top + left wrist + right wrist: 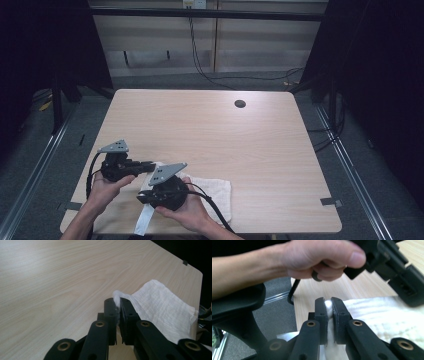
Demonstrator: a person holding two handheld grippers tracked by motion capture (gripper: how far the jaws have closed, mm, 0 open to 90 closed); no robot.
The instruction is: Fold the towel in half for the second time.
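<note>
A white cloth (212, 194) lies on the wooden table (200, 125) near its front edge. My left gripper (150, 164) points right and is shut on a corner of the cloth (160, 306), which bunches between the pads at the left gripper's tips (118, 305). My right gripper (143, 197) sits just in front of it, pointing left. In the right gripper view its jaws (329, 307) are shut on a fold of the cloth (384, 315), with the person's left hand (317, 257) close above. Both pinched edges are raised slightly off the table.
A round cable hole (240, 103) sits at the table's back right. A white strip (145, 220) hangs at the front edge below the grippers. Tape tabs (331, 202) mark the table's sides. Cables (200, 60) run along the floor behind.
</note>
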